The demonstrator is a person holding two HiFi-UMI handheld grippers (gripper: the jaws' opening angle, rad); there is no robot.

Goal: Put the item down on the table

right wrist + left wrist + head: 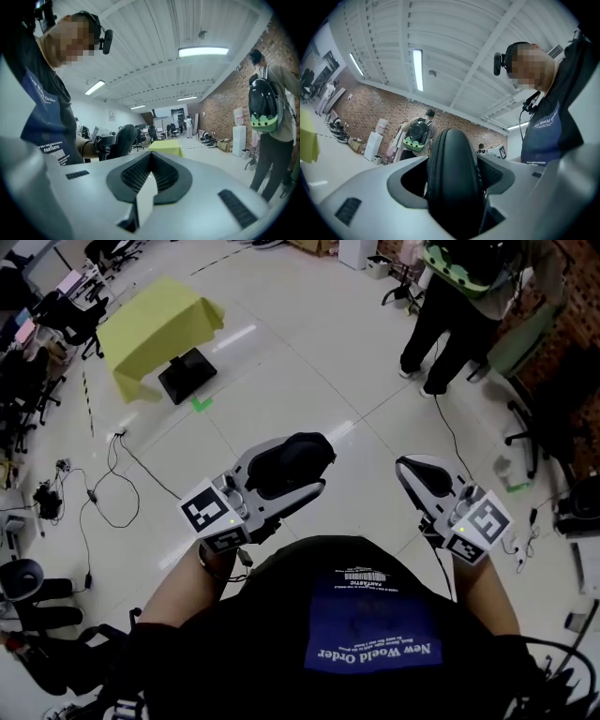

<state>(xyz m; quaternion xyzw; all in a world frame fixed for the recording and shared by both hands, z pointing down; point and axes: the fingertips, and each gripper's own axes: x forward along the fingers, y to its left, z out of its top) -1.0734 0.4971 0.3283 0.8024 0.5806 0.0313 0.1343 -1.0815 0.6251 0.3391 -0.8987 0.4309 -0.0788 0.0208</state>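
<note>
A: Black zip case [453, 180], where is it sitting now?
B: Betw. the jaws of the left gripper [298, 470]. They are standing wide and pressing on both its sides. It is hanging over bare floor [309, 362], in front of the person.
A: And the right gripper [149, 174]?
B: Its jaws are lying together, nothing betw. them. It is carrying nothing.
A: So the put-down is not done?
B: Not yet, I am judging. The case is only being carried. The table [155, 329] w/ yellow cloth is standing well apart, far up-left in the head view, and the case is not touching it.
A: What is remaining?
B: Approx. everything: reaching the table, lowering the case onto the top, opening the jaws.
</note>
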